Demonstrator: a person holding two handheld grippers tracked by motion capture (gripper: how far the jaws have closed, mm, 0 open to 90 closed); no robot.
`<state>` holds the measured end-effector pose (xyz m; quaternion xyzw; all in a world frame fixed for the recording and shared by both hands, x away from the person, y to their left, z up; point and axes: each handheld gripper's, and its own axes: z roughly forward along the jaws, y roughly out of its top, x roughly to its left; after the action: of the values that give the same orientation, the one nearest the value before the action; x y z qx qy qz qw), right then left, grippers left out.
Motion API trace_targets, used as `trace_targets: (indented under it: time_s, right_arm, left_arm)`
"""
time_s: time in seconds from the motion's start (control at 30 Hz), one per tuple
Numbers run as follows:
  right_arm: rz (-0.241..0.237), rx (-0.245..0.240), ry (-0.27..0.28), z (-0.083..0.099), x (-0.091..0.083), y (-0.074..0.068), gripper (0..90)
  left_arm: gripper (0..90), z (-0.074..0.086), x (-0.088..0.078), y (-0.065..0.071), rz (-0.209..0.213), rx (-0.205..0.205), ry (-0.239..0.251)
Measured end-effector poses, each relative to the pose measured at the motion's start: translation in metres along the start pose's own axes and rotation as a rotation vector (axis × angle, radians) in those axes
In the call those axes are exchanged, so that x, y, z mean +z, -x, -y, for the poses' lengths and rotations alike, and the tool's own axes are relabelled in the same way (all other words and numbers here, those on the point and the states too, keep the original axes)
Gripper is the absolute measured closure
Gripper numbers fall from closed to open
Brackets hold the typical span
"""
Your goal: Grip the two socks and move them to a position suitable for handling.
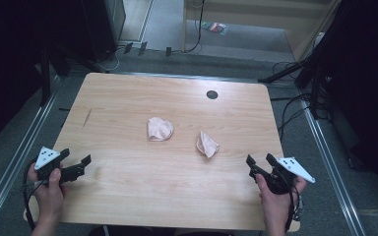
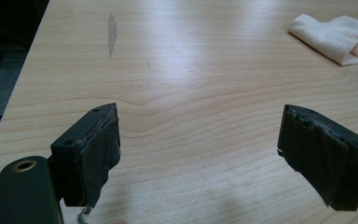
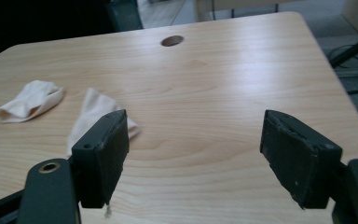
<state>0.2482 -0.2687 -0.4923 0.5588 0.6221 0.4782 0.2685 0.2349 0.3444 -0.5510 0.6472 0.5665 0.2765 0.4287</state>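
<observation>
While both hands rest at the table's (image 1: 128, 191) near corners, the left gripper (image 1: 76, 166) and right gripper (image 1: 260, 160) gape wide, holding nothing. Ahead of the left gripper's jaws, far right, lies one cream cloth (image 2: 338, 37). Beside the right gripper's left jaw lies another cloth (image 3: 91, 116).

left gripper (image 1: 76, 166) and right gripper (image 1: 259, 162) — fingers apart
</observation>
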Motion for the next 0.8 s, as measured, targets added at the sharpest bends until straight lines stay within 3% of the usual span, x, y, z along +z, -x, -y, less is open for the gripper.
trace_targets:
  time_s: [0.1,0.33,0.63,0.8]
  right_arm:
    - [-0.047,-0.047,-0.006,-0.008,0.007,-0.021,24.4]
    - [-0.107,-0.092,-0.023,-0.016,0.025,-0.049,25.0]
    - [-0.151,-0.137,-0.039,-0.02,0.049,-0.078,26.1]
    - [-0.181,-0.141,-0.051,-0.023,0.059,-0.085,26.6]
  left_arm:
    - [13.7,0.0,0.0,0.0,0.003,0.01,-0.011]
    - [13.7,0.0,0.0,-0.001,0.007,0.003,-0.006]
    - [13.8,0.0,0.0,0.0,0.007,0.007,-0.007]
    - [14.0,0.0,0.001,0.0,0.01,0.005,-0.008]
